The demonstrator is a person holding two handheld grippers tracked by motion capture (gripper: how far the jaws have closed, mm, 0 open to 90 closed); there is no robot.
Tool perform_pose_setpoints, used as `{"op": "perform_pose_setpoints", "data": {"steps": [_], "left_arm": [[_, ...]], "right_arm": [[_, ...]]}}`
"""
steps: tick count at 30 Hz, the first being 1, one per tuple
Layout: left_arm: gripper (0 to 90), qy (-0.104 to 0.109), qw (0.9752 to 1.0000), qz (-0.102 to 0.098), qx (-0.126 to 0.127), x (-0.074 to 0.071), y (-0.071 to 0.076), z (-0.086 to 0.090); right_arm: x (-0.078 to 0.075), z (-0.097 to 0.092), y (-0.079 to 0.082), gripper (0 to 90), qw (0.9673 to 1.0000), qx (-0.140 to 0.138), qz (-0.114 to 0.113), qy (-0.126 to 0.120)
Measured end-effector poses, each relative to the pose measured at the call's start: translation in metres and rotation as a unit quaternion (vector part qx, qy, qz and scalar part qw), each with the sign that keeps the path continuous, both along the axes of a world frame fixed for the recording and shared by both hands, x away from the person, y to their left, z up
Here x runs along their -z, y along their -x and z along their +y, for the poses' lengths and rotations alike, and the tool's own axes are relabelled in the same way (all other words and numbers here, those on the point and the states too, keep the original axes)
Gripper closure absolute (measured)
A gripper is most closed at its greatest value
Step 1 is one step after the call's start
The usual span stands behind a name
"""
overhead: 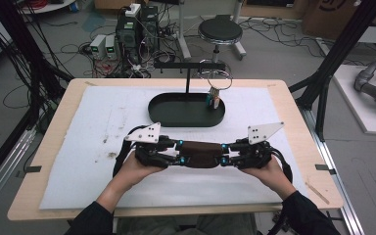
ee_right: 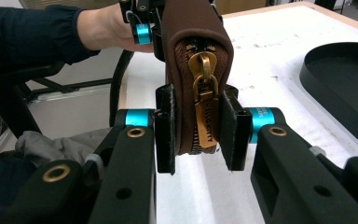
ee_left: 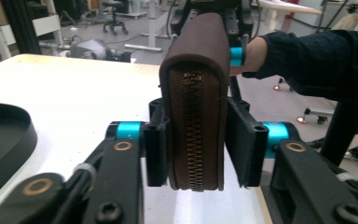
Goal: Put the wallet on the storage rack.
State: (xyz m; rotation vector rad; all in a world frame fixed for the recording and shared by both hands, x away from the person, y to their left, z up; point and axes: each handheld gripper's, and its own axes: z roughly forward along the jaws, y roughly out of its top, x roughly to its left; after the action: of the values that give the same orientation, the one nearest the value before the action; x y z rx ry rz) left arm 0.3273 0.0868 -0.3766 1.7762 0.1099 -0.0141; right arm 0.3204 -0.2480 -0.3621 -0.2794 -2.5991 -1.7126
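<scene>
Brown zip wallet (overhead: 201, 153), lower centre, held end-to-end: left gripper (overhead: 176, 159) and right gripper (overhead: 226, 157) fingers partly closed, pinching it (soft, light, probably squashy; grip ends).

wallet's (overhead: 201, 153) ends covered by tongs, pull tab lettering (ee_right: 207, 126) blurred, black tray (ee_left: 2, 144) cut by frame edge

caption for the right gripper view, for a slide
Right gripper clamps the zip-pull end of a brown zipped wallet, held at its far end by the left gripper.
</scene>
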Motion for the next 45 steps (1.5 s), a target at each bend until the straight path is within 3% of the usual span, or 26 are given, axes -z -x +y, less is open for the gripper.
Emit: {"op": "perform_pose_setpoints", "data": {"steps": [6,8,12,13,14,15,16,21,22,24,25,28,29,30,31,34,36,37,38,41,45], "left_arm": [[65.6,0.006,1.0,-0.001,-0.006,0.0,-0.001,0.001],[65.9,0.004,0.9998,-0.01,-0.016,-0.001,-0.001,0.002],[66.0,0.013,0.9992,-0.011,-0.035,-0.002,-0.003,0.005],[66.0,0.015,0.9989,-0.014,-0.042,-0.002,-0.004,0.006],[66.0,0.019,0.9982,-0.017,-0.055,-0.003,-0.005,0.008],[66.0,0.019,0.9982,-0.017,-0.055,-0.003,-0.005,0.008],[66.1,0.021,0.9972,-0.019,-0.069,-0.003,-0.007,0.009],[66.0,0.018,0.9941,-0.024,-0.105,-0.003,-0.01,0.011],[66.0,0.009,0.9909,-0.033,-0.13,-0.004,-0.011,0.011],[66.0,0.009,0.9897,-0.034,-0.139,-0.004,-0.011,0.011],[66.0,0.009,0.9871,-0.035,-0.156,-0.005,-0.013,0.011],[66.0,0.009,0.9822,-0.039,-0.183,-0.005,-0.018,0.011],[66.0,0.01,0.9802,-0.037,-0.194,-0.005,-0.02,0.011],[66.0,0.01,0.9802,-0.037,-0.194,-0.005,-0.02,0.011],[66.0,0.011,0.9768,-0.036,-0.211,-0.004,-0.025,0.012],[66.0,0.012,0.972,-0.034,-0.232,-0.003,-0.032,0.012],[66.0,0.011,0.9711,-0.033,-0.236,-0.002,-0.034,0.011],[66.0,0.009,0.9656,-0.035,-0.257,-0.001,-0.038,0.009],[66.0,0.009,0.9656,-0.035,-0.257,-0.001,-0.038,0.009],[66.0,0.006,0.959,-0.045,-0.28,0.001,-0.046,0.005],[66.0,0.017,0.9563,-0.05,-0.288,0.004,-0.052,0.002]], "right_arm": [[-0.001,0.0,0.0,64.2,0.9998,0.018,-0.008,-0.002],[-0.001,-0.002,0.0,54.8,0.9994,0.033,-0.012,-0.008],[-0.002,-0.014,-0.004,46.8,0.9967,0.075,-0.018,-0.025],[-0.002,-0.014,-0.004,46.8,0.9967,0.075,-0.018,-0.025],[-0.002,-0.021,-0.007,45.3,0.9943,0.099,-0.023,-0.03],[-0.002,-0.021,-0.007,45.3,0.9943,0.099,-0.023,-0.03],[-0.001,-0.03,-0.01,44.1,0.9892,0.138,-0.031,-0.038],[0.001,-0.049,-0.015,43.3,0.9757,0.211,-0.036,-0.046],[0.002,-0.053,-0.016,43.5,0.9713,0.23,-0.036,-0.048],[0.004,-0.06,-0.019,43.2,0.9655,0.253,-0.034,-0.052],[0.004,-0.062,-0.019,42.8,0.9631,0.262,-0.032,-0.052],[0.007,-0.071,-0.022,41.3,0.9522,0.3,-0.028,-0.05],[0.008,-0.073,-0.023,41.2,0.9503,0.306,-0.026,-0.052],[0.009,-0.076,-0.024,40.8,0.9482,0.313,-0.025,-0.052],[0.01,-0.078,-0.025,40.7,0.9458,0.319,-0.025,-0.053],[0.012,-0.083,-0.026,40.4,0.9421,0.331,-0.022,-0.053],[0.013,-0.084,-0.027,40.4,0.9413,0.332,-0.021,-0.054],[0.014,-0.086,-0.027,40.1,0.9394,0.338,-0.021,-0.052],[0.014,-0.087,-0.028,40.1,0.9385,0.341,-0.021,-0.051],[0.016,-0.089,-0.029,39.9,0.9367,0.346,-0.019,-0.049],[0.018,-0.092,-0.031,39.5,0.9347,0.352,-0.015,-0.044]]}}
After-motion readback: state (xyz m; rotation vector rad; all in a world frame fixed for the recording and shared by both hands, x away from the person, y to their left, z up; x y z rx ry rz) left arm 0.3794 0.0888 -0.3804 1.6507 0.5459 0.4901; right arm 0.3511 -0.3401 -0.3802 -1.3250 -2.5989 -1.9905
